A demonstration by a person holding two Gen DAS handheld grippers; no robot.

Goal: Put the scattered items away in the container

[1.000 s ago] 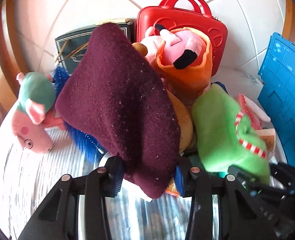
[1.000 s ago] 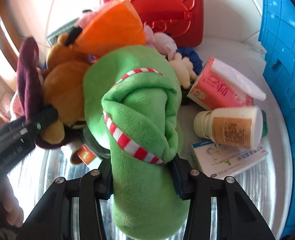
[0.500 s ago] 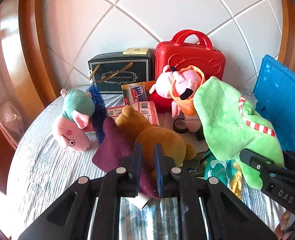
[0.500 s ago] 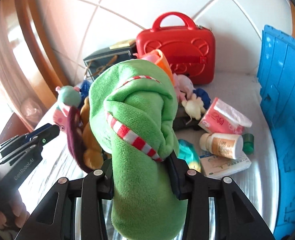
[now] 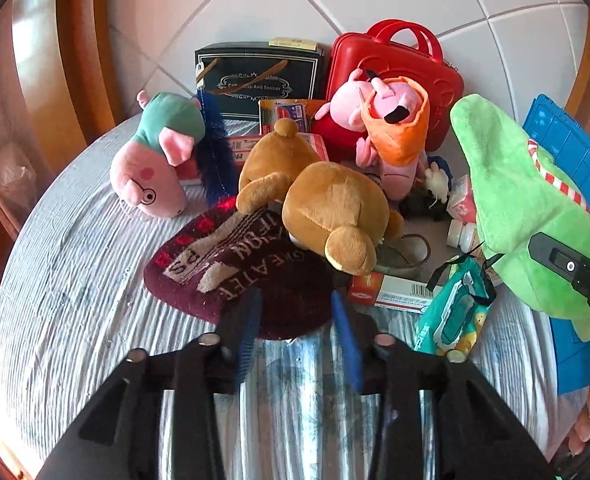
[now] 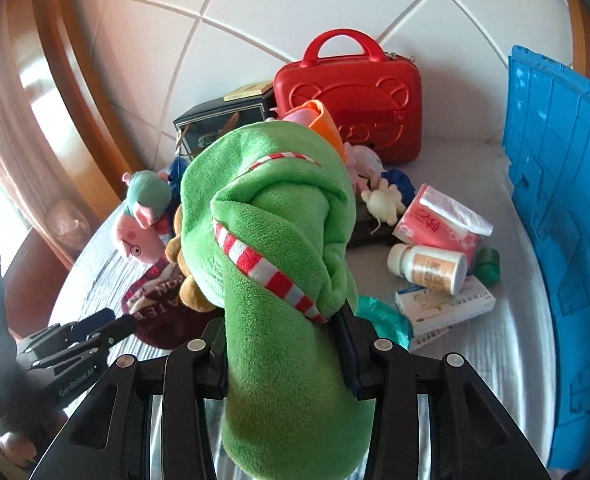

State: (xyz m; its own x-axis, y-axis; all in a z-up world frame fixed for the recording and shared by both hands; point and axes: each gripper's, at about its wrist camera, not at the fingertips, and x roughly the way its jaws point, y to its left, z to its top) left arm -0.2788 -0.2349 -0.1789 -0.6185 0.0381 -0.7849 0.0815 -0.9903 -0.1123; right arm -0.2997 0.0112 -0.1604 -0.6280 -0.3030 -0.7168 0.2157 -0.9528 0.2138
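Note:
My right gripper [image 6: 285,344] is shut on a green plush cloth with a red-and-white striped trim [image 6: 279,240] and holds it up above the table; the cloth also shows at the right of the left wrist view [image 5: 523,208]. My left gripper [image 5: 295,332] is open and empty, just above the near edge of a maroon knitted hat [image 5: 235,272] that lies flat on the table. A brown teddy bear [image 5: 327,204] lies on the hat's far side. The blue crate [image 6: 563,216] stands at the right.
A pink pig plush with a green cap [image 5: 155,160], a pink pig in an orange hood [image 5: 391,120], a red case [image 5: 395,68], a black box [image 5: 255,76], a tissue pack [image 6: 439,224], a pill bottle [image 6: 431,268], medicine boxes [image 6: 447,304] and a wipes pack [image 5: 451,308] crowd the table.
My left gripper let go of the maroon hat, closed briefly, then opened again and drew back. The hat now lies flat on the table. My right gripper lifted the green cloth higher.

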